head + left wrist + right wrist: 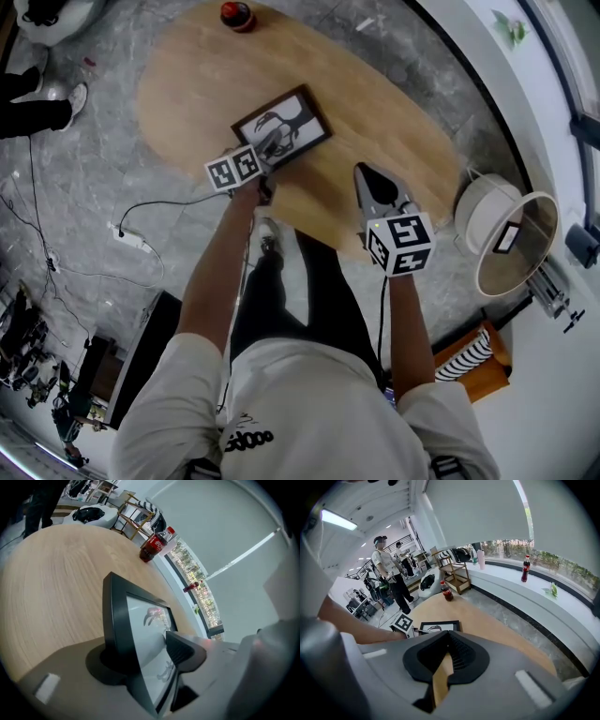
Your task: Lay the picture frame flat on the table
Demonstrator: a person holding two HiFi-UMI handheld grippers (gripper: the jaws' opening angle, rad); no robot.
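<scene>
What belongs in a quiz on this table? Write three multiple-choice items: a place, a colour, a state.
1. Where on the table is the bottle?
A. at the far end, beyond the picture frame
B. at the near edge
C. on top of the frame

2. The frame's border is:
A. white
B. black
C. red

3. Between the left hand-held gripper's jaws is:
A. nothing
B. the bottle
C. the frame's edge

Answers:
1. A, the head view shows it past the frame.
2. B, the border is dark all round.
3. C, the left gripper view shows the edge between open jaws.
</scene>
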